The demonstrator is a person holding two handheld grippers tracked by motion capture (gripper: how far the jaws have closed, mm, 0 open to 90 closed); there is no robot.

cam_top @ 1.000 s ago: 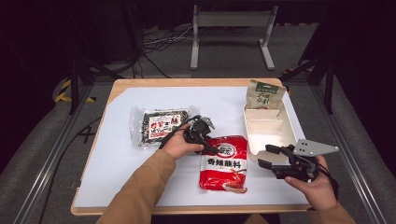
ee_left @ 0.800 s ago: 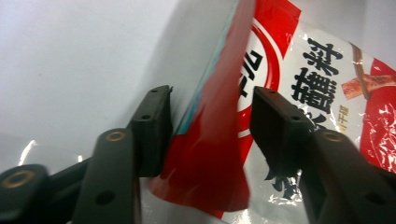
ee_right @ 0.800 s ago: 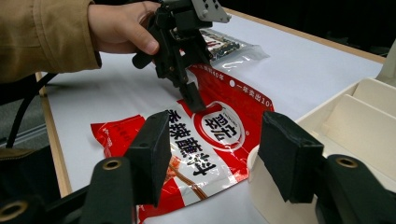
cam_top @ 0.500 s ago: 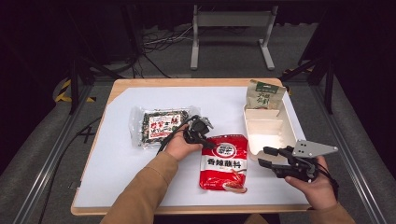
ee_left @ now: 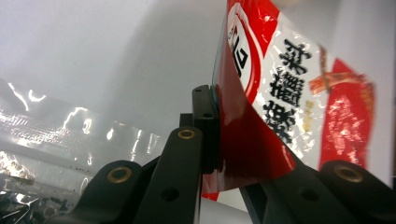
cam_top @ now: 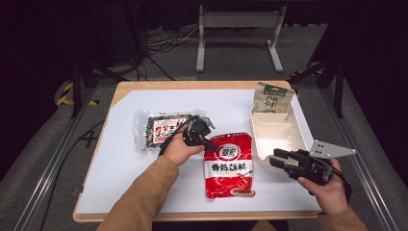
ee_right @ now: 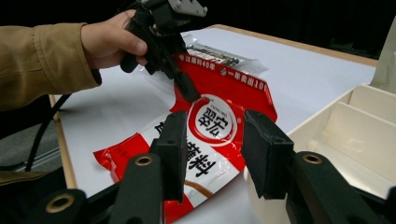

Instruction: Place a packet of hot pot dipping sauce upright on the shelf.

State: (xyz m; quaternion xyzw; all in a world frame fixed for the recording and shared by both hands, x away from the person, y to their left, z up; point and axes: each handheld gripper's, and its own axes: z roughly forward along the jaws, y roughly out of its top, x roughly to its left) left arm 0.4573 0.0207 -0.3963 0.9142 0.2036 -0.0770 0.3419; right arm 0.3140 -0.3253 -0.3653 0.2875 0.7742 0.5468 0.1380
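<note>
On tabletop: red pouch (cam_top: 229, 165), beside tray (cam_top: 275, 136).
Left tongs (cam_top: 208, 143): I've clamped its top corner.
Right tongs (cam_top: 279, 159): just narrowing, empty.
Handling: I judge it light, floppy, slippery; grip sealed edges.

Red packet (cam_top: 229, 166) bore white panels with black characters and a round red-and-white logo; neighbouring clear packet (cam_top: 163, 129) showed dark speckled contents, tray (cam_top: 278, 139) cream, table (cam_top: 144, 96) white with wood-coloured edge.
</note>
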